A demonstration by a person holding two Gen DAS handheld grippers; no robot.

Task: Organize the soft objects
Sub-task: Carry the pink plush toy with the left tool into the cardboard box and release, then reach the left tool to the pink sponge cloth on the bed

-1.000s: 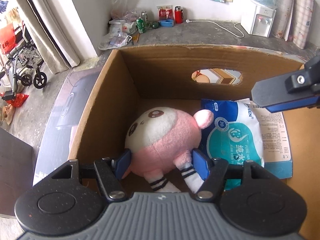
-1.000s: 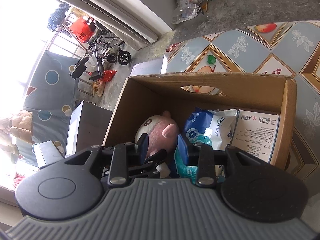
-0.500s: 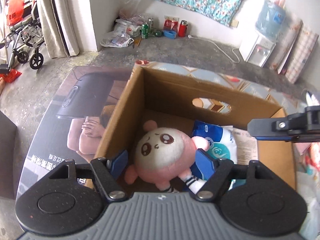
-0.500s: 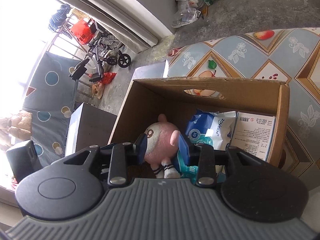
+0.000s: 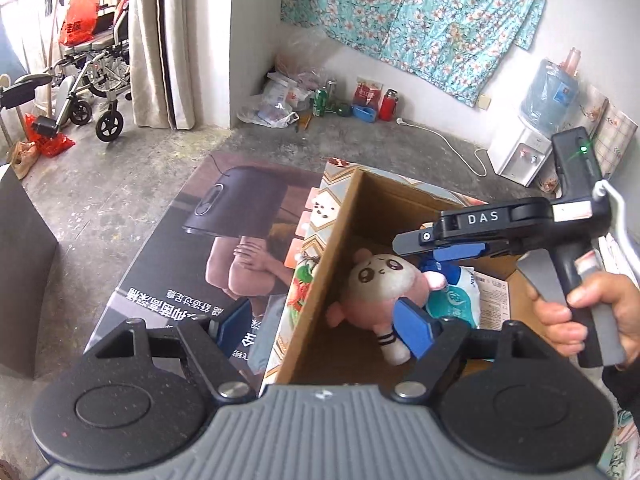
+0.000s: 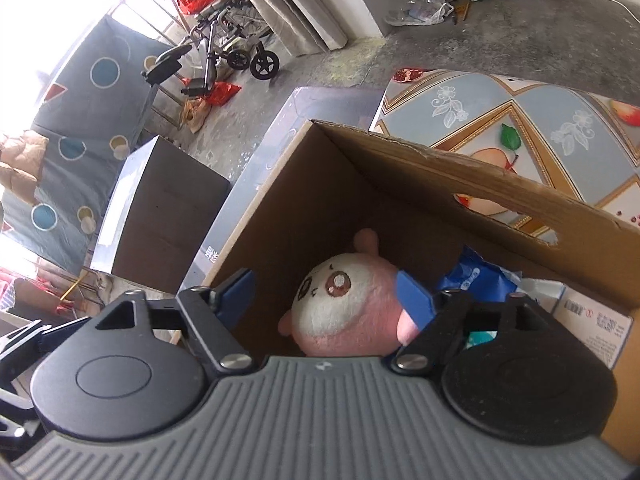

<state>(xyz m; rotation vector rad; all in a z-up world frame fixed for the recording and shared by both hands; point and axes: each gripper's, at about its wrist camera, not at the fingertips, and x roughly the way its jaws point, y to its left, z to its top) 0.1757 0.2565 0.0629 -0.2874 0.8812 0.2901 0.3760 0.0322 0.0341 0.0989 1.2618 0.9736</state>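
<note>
The right gripper [image 6: 326,294] hangs over the near left part of the cardboard box [image 6: 400,156], its jaws opening wide; the plush toy [image 6: 352,312] lies below and between them, but the pads do not press on it. The left gripper [image 5: 326,328] is also opening, spread across the box's left wall with one finger outside the box and the other just over the toy's legs, gripping nothing. In the left view the right gripper [image 5: 436,246] shows from the side above the toy, held by a hand [image 5: 588,312]. The toy rests on the box floor against the left wall, face up, and to its right lies a blue and white packet of wipes [image 5: 456,294] on a printed sheet. The toy looks light, squashy and not breakable; it would probably give under the pads, so the round body seems a surer hold than the thin striped legs. The packet looks soft but slick, likely best pinched across its middle.
</note>
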